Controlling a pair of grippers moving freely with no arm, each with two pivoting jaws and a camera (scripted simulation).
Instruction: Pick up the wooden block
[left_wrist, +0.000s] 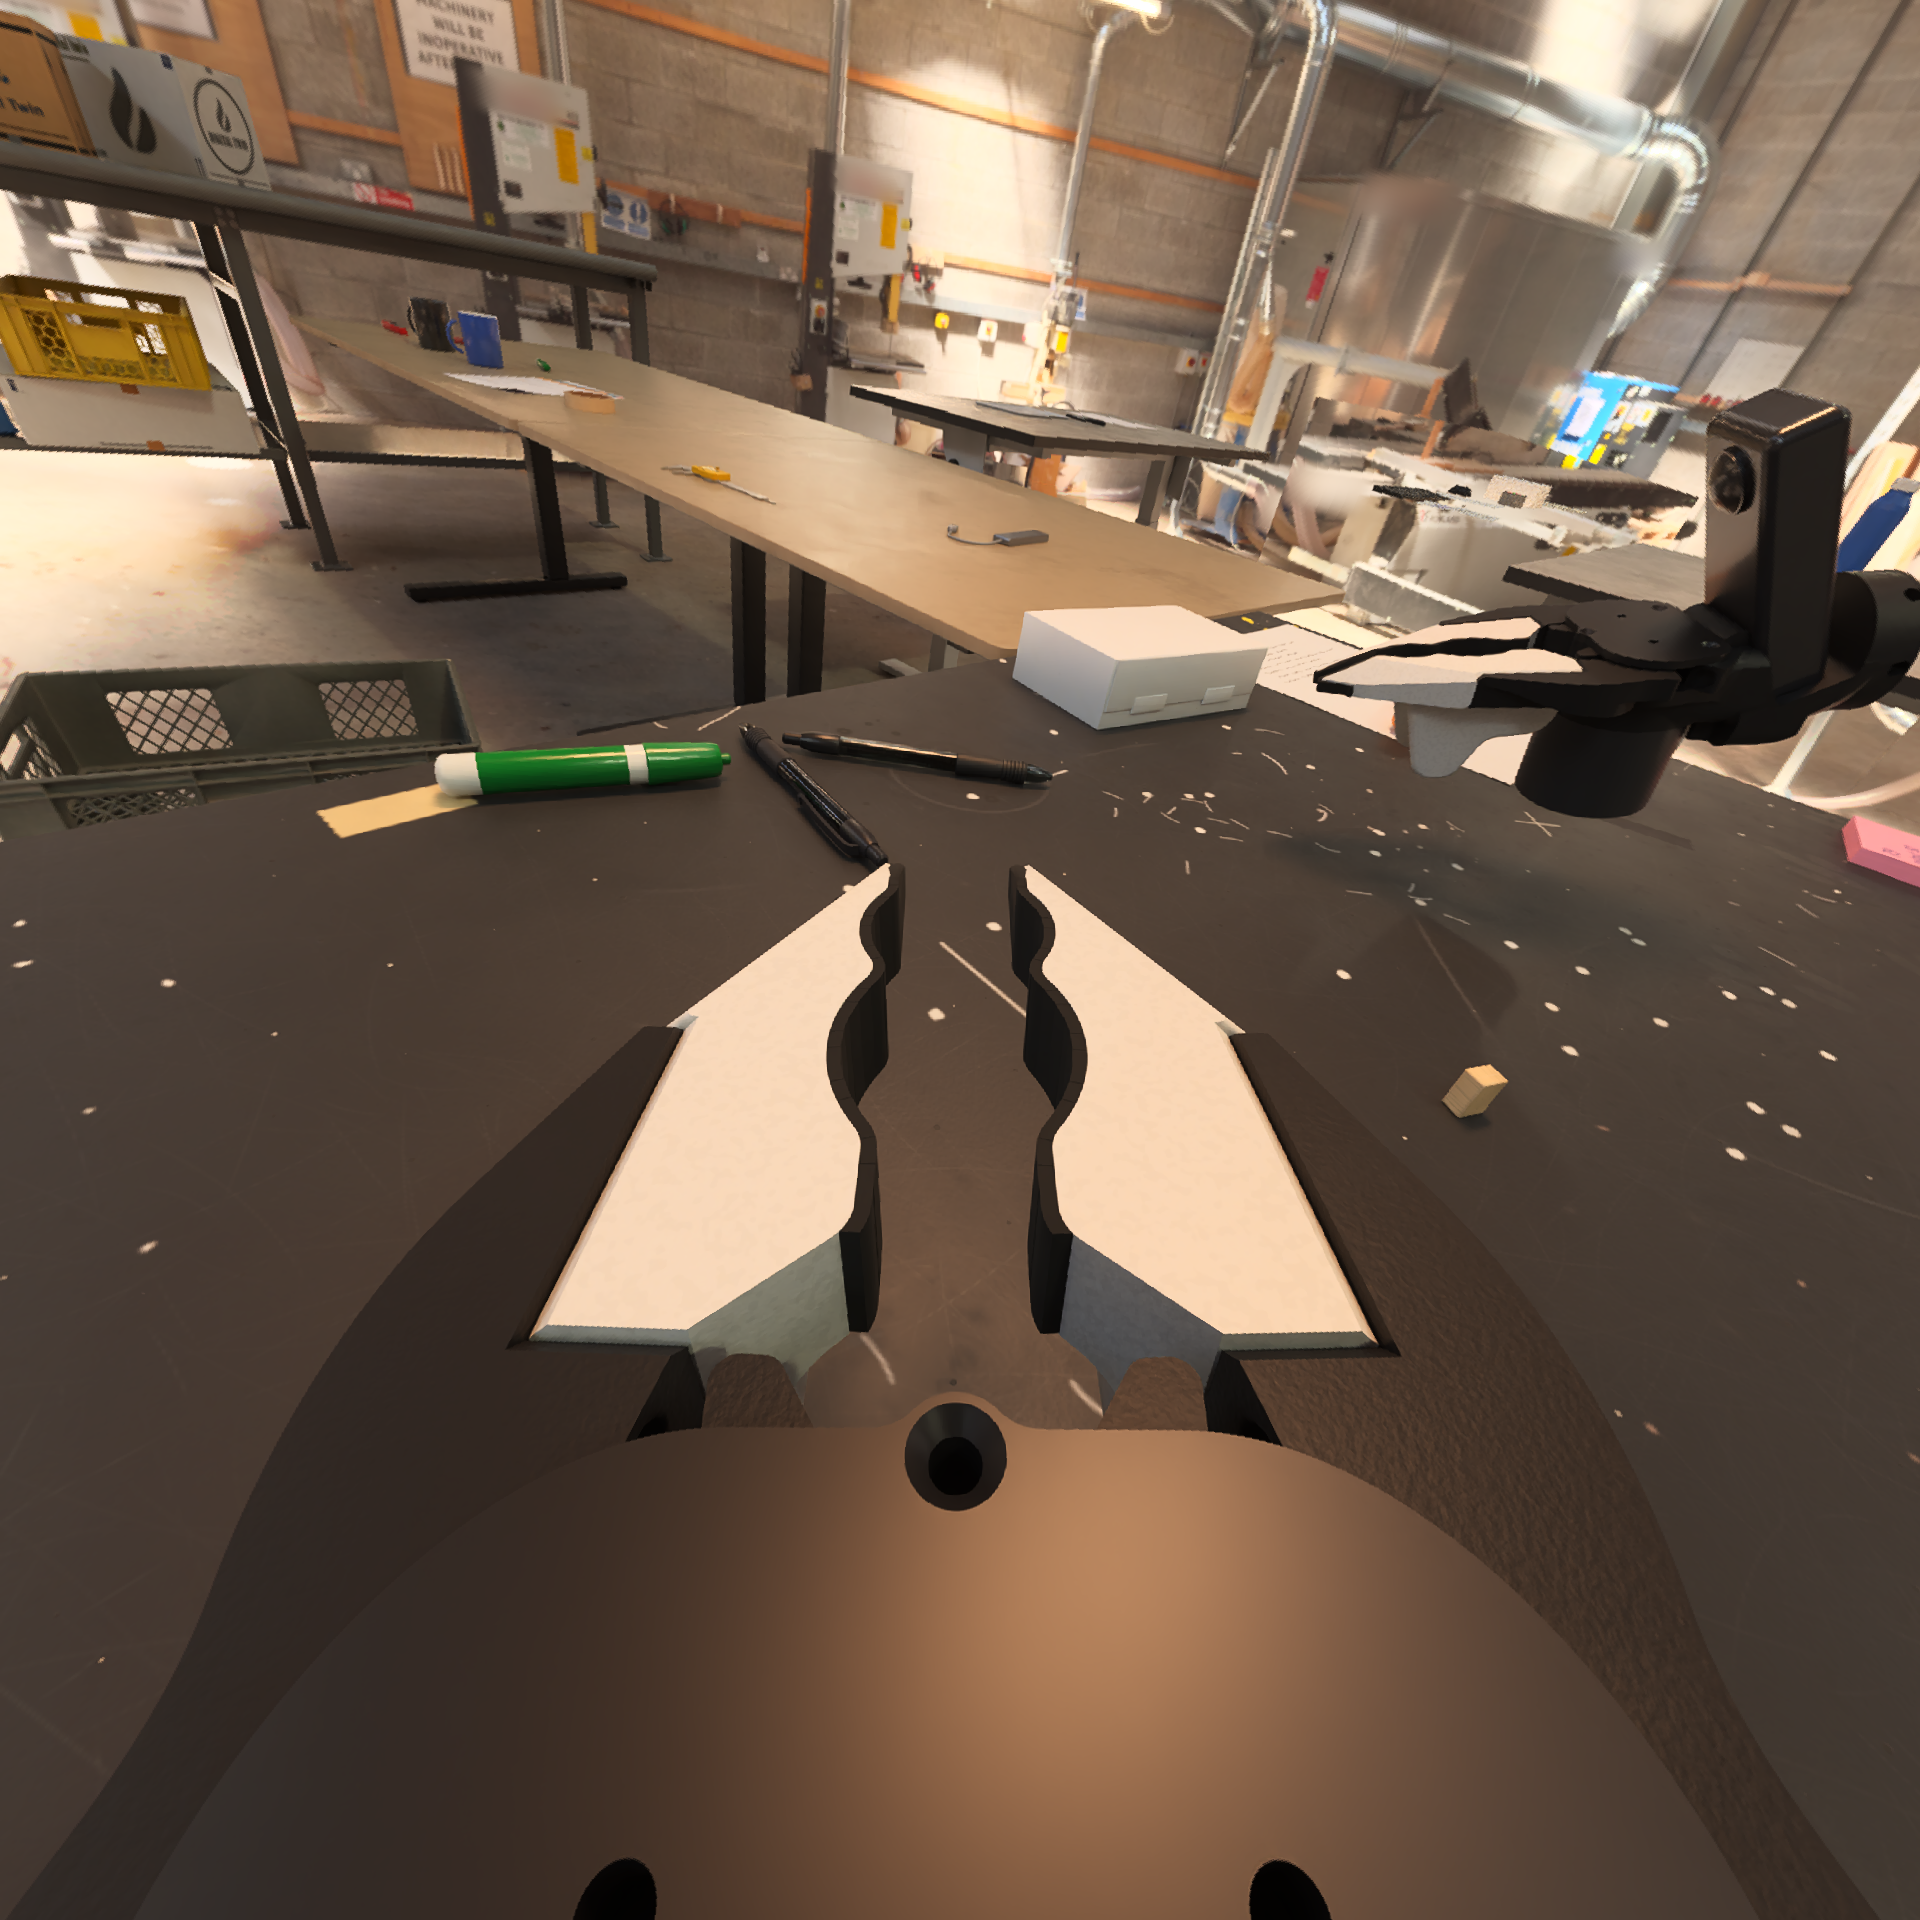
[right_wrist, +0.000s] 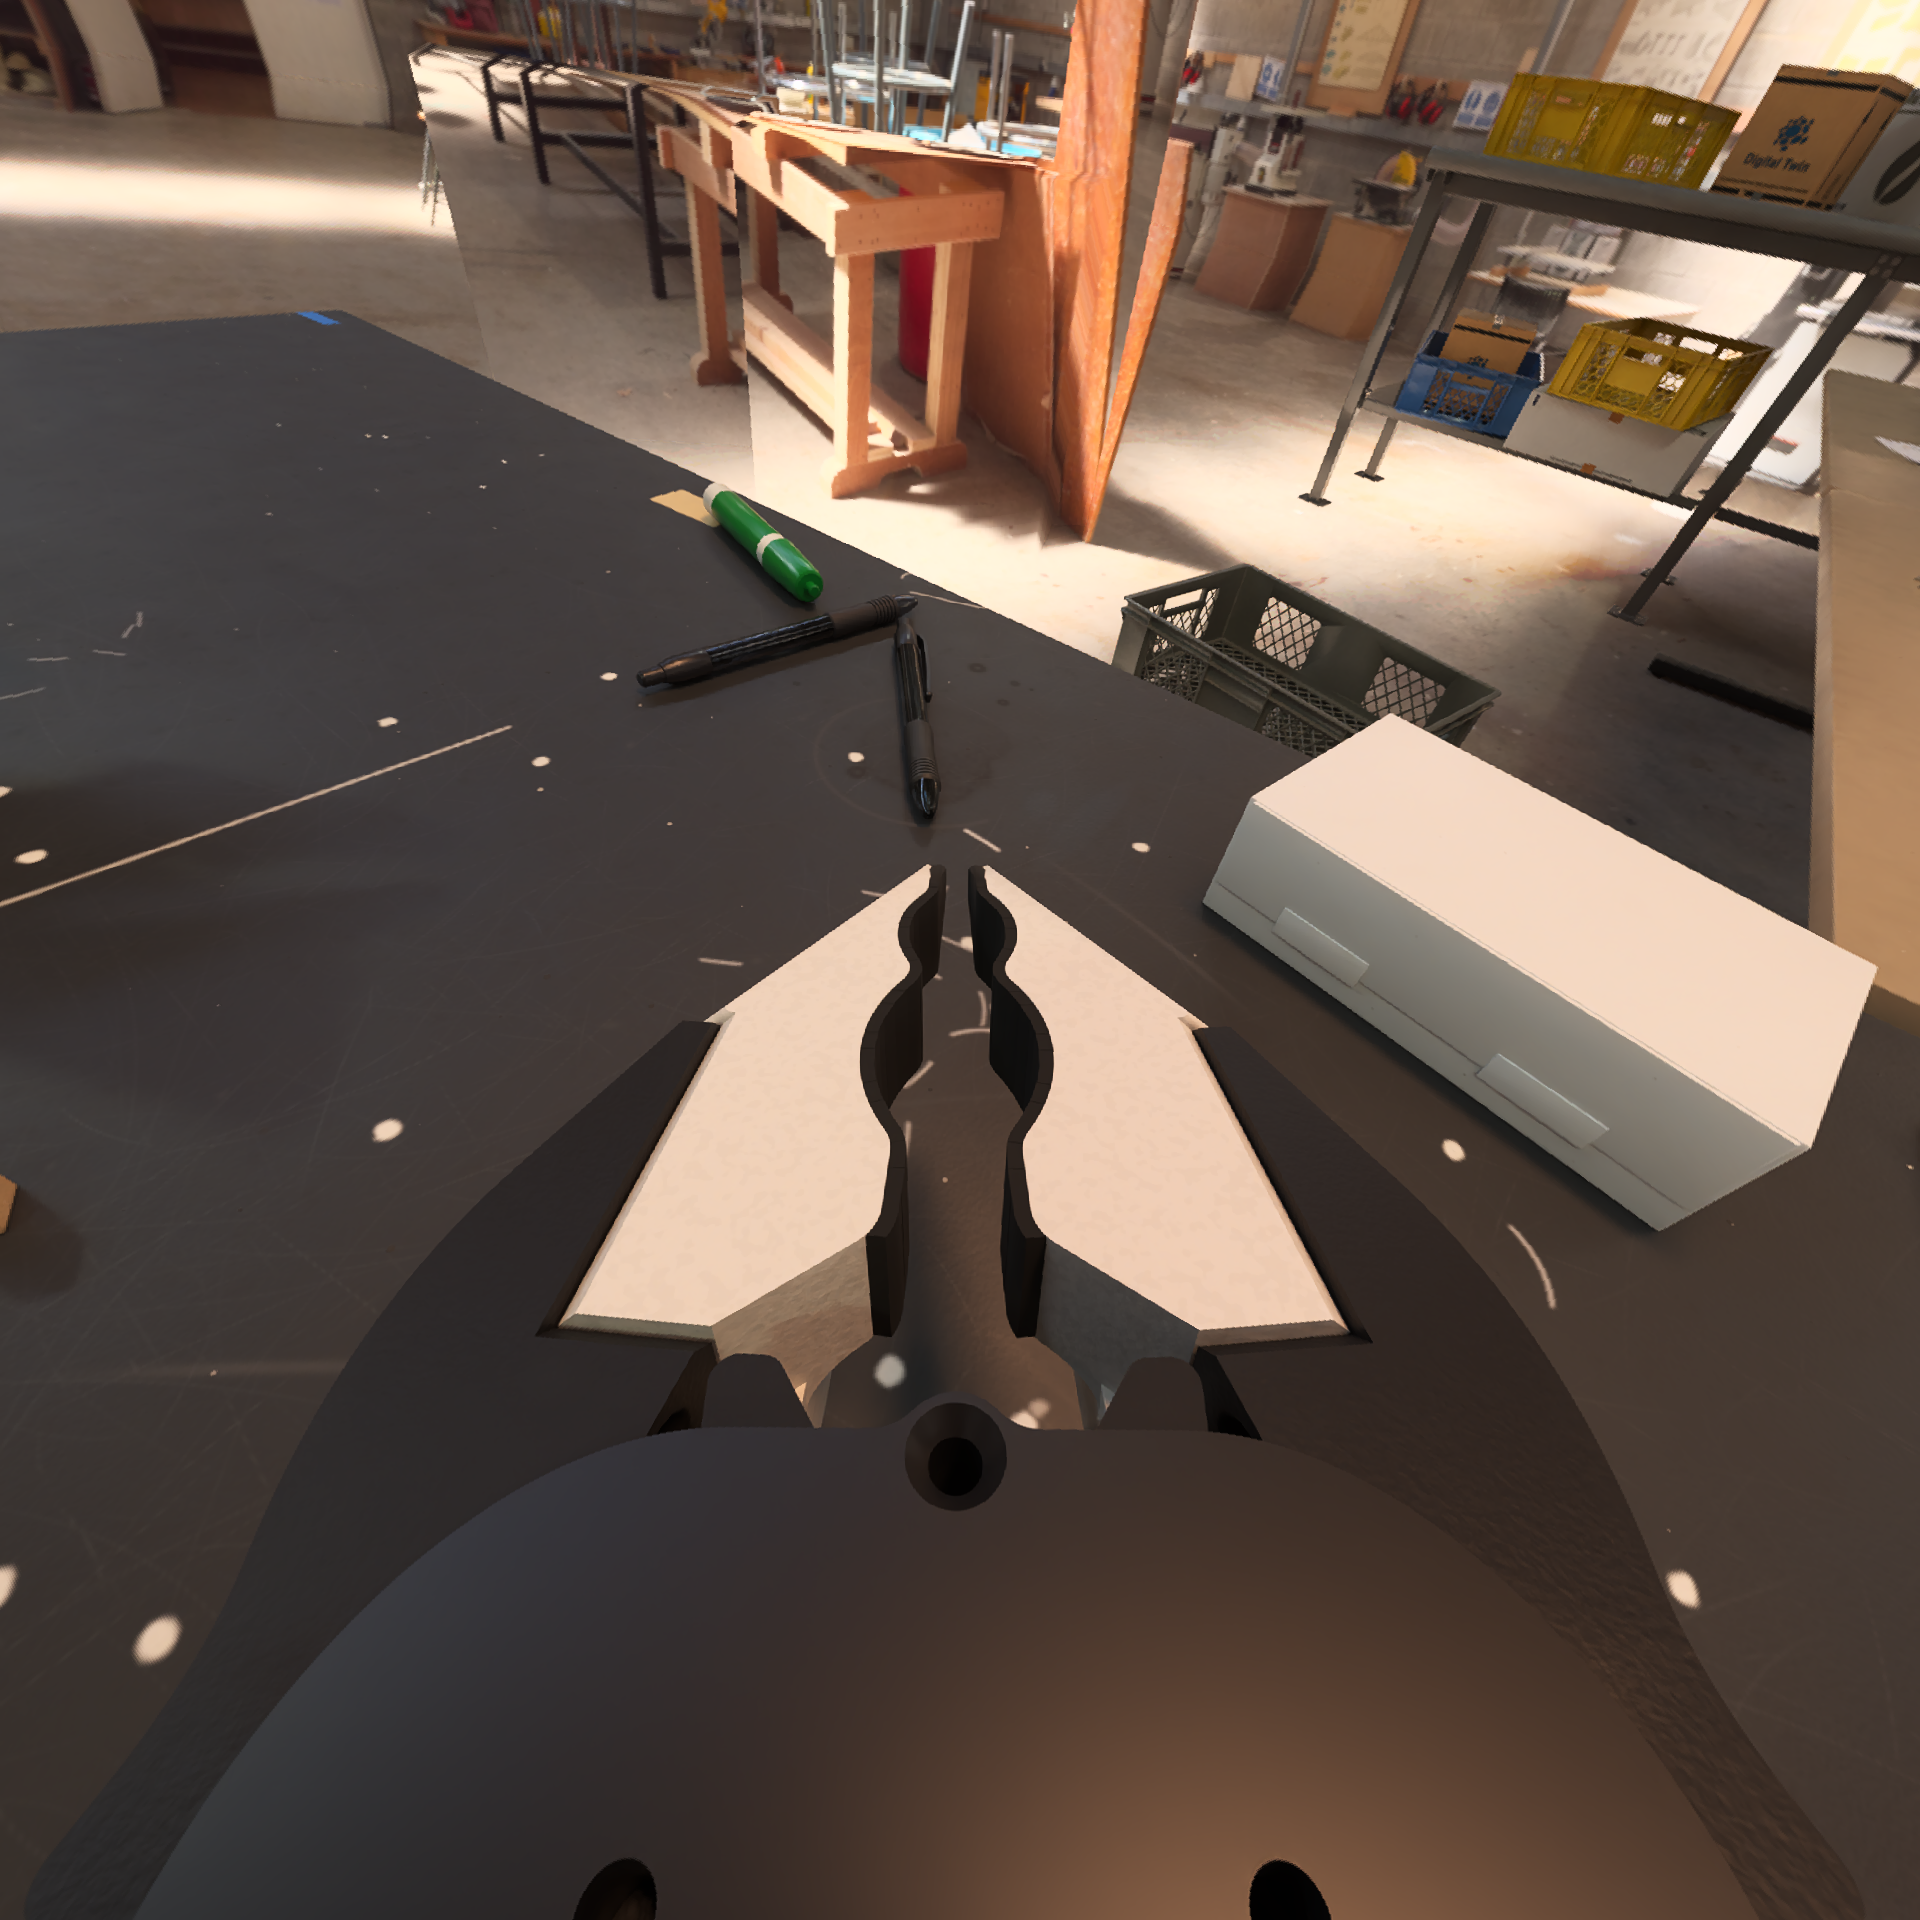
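Wooden block (left_wrist: 1474, 1091) sitting loose on the dark table (left_wrist: 312, 1091), off to the right of the left tool (left_wrist: 954, 878) and slightly nearer than its tips, long axis running roughly left-right. Left tool hovering part open, gripping nothing. Right tool (left_wrist: 1325, 677) hanging farther off beyond the block, nearly closed, holding nothing; block not showing ahead of its fingers. Probably calling for a rightward swing by the left tool. Open table surrounding the block; white box (left_wrist: 1138, 665), black pens (left_wrist: 810, 795) and green marker (left_wrist: 582, 769) lying well apart, ahead.
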